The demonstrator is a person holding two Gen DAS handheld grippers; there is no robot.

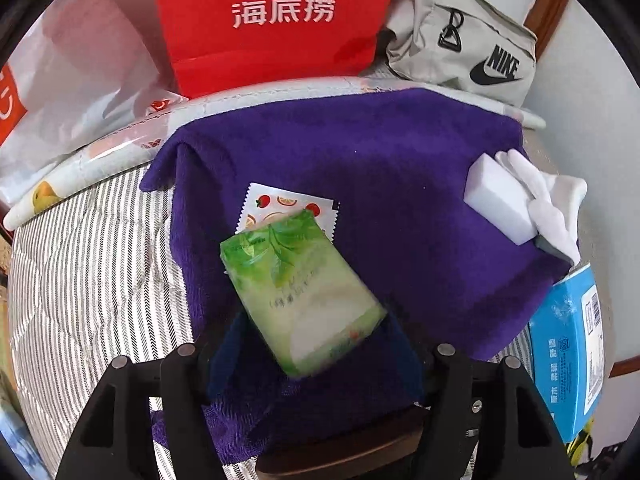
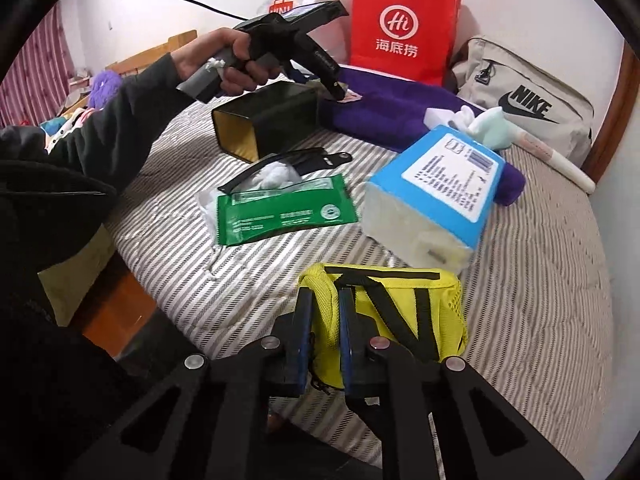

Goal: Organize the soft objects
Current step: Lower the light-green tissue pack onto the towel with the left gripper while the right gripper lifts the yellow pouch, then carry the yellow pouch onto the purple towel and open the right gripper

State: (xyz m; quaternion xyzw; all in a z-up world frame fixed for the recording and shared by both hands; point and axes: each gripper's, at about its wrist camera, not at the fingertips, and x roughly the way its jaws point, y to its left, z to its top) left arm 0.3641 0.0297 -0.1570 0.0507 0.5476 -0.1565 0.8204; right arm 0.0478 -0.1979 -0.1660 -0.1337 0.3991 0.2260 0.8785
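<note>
Left wrist view first: the green tissue pack sits tilted on the purple towel, between the wide-spread fingers of the left gripper. The pads don't appear to press on it, so I'd call that pack loose, not held. It looks light and squashy, with a glossy film wrap that could slip; the short sides seem the best place to pinch, gently. Pale green with a leaf print, blurred lettering, and half covering a fruit-patterned sachet.

Over to the right wrist view: the right gripper has its blue pads drawn close together on the edge of the yellow mesh pouch, which lies on the striped bedcover. Soft fabric, black straps, floppy for sure (it will sag if lifted by one edge, I'd guess). Just beyond, the blue tissue packet leans against the towel, and a dark green wipes pack lies flat.
</note>
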